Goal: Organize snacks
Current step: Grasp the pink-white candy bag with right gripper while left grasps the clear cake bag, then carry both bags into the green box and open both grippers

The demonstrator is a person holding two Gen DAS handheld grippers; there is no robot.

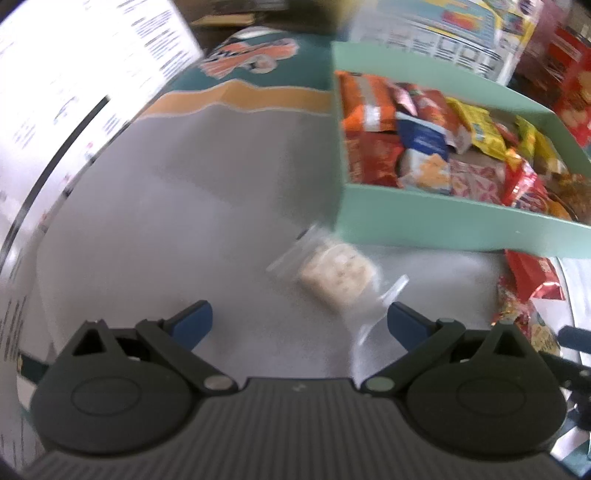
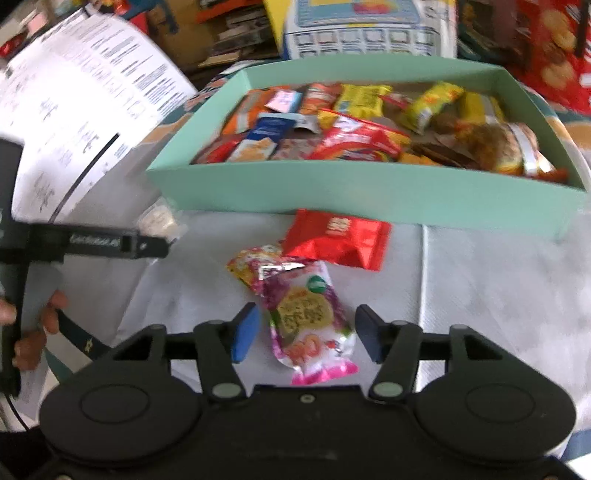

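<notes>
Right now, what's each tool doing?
Left tool: open, empty, clear-wrapped snack just ahead.
Right tool: open, straddling pink snack packet, not gripping.

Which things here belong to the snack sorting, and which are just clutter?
Job: green box, clear-wrapped biscuit pack, pink snack packet, red packet, left gripper, right gripper.
Clutter: printed sheet, blue-and-white carton.

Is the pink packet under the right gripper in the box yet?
Out. The pink packet lies on the table between the open right gripper fingers, outside the green box.
</notes>
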